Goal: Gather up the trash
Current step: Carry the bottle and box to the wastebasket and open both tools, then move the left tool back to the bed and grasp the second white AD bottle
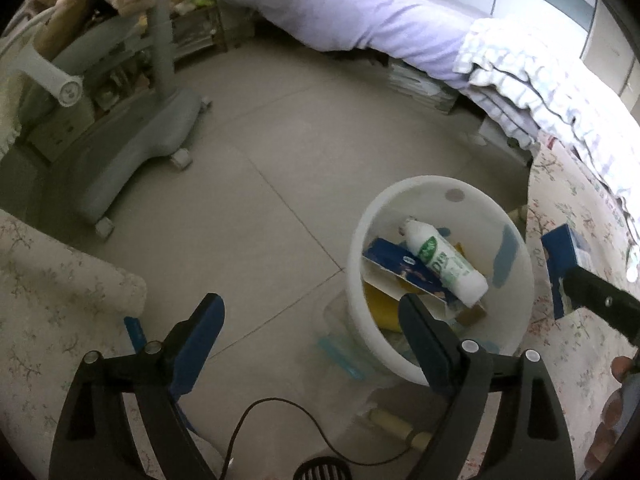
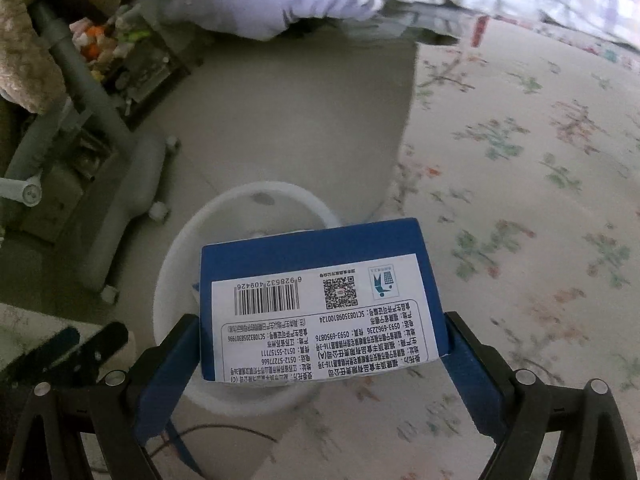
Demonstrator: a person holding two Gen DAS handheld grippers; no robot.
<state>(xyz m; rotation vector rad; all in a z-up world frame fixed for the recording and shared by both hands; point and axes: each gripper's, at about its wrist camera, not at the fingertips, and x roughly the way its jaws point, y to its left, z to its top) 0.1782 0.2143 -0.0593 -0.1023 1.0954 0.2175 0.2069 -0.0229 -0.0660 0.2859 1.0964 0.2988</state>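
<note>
Box (image 2: 320, 304) clamped in R gripper (image 2: 320, 344) over bin (image 2: 176, 248); L gripper (image 1: 312, 312) apart, empty.

Daylight pours in from beyond the bed (image 1: 360, 20), blowing out the checked blanket (image 1: 532, 92) to near white. The floor (image 1: 260, 184) beside the bed is dim and grey-green. Both fisheye views bend strongly and darken at their rims, and the right wrist view is slightly smeared.

Left gripper (image 1: 310, 312) open over grey floor, white bin (image 1: 440, 280) holding bottle (image 1: 444, 262), blue box (image 1: 566, 268) at right
</note>
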